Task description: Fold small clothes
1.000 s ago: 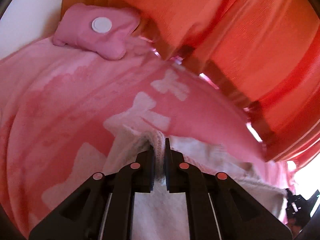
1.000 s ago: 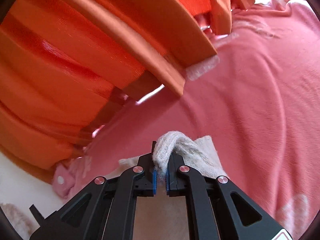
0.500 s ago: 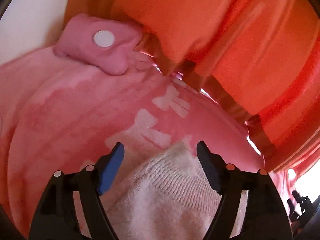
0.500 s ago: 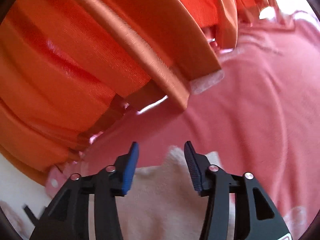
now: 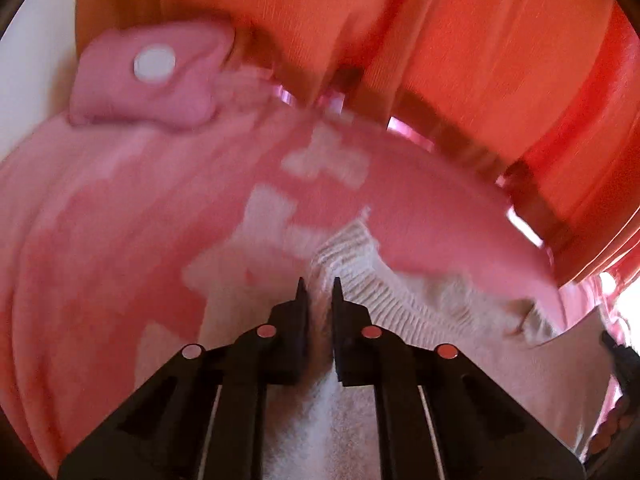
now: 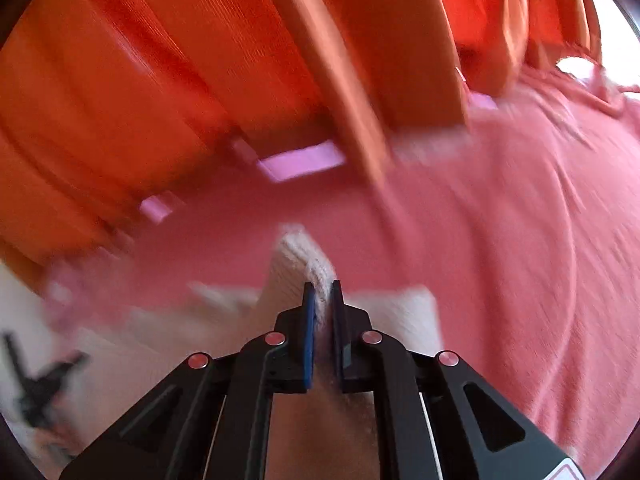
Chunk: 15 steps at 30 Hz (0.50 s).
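A small cream knitted garment [image 5: 400,304] lies on a pink blanket [image 5: 120,220] with pale bow patterns. My left gripper [image 5: 319,284] is shut on a ribbed edge of the garment; the cloth runs off to the right toward the other gripper. In the right wrist view the garment [image 6: 296,264] rises in a fold between the jaws, and my right gripper [image 6: 322,286] is shut on it. Both views are blurred by motion.
Orange curtains [image 5: 400,40] hang along the far edge of the bed, also in the right wrist view [image 6: 200,60]. A small pink pillow with a white round patch [image 5: 152,76] lies at the far left. White wall shows beside it.
Both grippers were shut on the garment, opened half a second ago, and have closed on it again at a new spot. The views have shifted and blurred with movement.
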Available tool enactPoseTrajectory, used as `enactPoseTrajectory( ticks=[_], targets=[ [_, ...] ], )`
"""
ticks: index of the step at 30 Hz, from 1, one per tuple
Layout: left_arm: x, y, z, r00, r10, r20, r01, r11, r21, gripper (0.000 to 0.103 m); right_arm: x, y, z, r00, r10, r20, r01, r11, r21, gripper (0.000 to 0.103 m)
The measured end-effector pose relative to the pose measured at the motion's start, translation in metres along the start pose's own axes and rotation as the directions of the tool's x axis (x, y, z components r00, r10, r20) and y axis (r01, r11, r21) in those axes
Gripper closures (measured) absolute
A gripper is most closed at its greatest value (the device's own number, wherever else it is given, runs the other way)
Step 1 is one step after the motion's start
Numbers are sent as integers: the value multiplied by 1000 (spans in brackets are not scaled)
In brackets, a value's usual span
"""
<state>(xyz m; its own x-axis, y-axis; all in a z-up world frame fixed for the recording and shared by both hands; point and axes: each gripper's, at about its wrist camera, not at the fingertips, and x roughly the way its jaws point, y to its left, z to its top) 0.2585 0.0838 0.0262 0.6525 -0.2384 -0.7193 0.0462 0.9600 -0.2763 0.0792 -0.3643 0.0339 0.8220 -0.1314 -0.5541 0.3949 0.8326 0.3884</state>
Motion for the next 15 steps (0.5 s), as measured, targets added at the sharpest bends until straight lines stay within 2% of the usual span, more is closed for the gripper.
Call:
enactPoseTrajectory(
  ticks=[1, 2, 4, 5, 6, 7, 9, 11, 13, 15],
  targets=[
    [-1, -1, 1, 1000, 6, 10, -6, 1000, 12, 94, 2, -4, 1, 1000, -27, 2, 27, 1000, 1, 96],
    [3, -1, 1, 1000, 21, 6, -21, 1000, 22, 94, 14, -11, -1, 996, -79, -38, 79, 997, 3, 96],
    [23, 8, -5, 996, 65, -54, -65, 998, 7, 94, 40, -28, -10, 974, -183, -135, 187, 982, 12, 96],
    [31, 13, -9, 994, 75, -78, -76, 997, -12, 94, 55, -41, -18, 959, -199, -204, 212, 977, 41, 96],
    [32, 17, -9, 994, 66, -83, -69, 997, -30, 94, 57, -45, -19, 960, -178, -214, 198, 978, 73, 96],
    [30, 18, -7, 995, 57, -77, -60, 998, -35, 93, 49, -44, -15, 969, -159, -189, 178, 980, 85, 96],
    [29, 17, -7, 996, 66, -66, -68, 998, -16, 93, 43, -43, -11, 973, -166, -163, 178, 982, 60, 96],
    [39, 17, -11, 993, 77, -91, -79, 997, -13, 90, 60, -52, -20, 954, -160, -254, 183, 981, 70, 96],
    [34, 14, -11, 993, 89, -78, -89, 996, 1, 87, 54, -52, -19, 959, -157, -235, 184, 978, 96, 95],
    [13, 7, -9, 997, 66, -31, -66, 998, -1, 84, 24, -34, -10, 979, -151, -139, 164, 982, 89, 91]
  ],
)
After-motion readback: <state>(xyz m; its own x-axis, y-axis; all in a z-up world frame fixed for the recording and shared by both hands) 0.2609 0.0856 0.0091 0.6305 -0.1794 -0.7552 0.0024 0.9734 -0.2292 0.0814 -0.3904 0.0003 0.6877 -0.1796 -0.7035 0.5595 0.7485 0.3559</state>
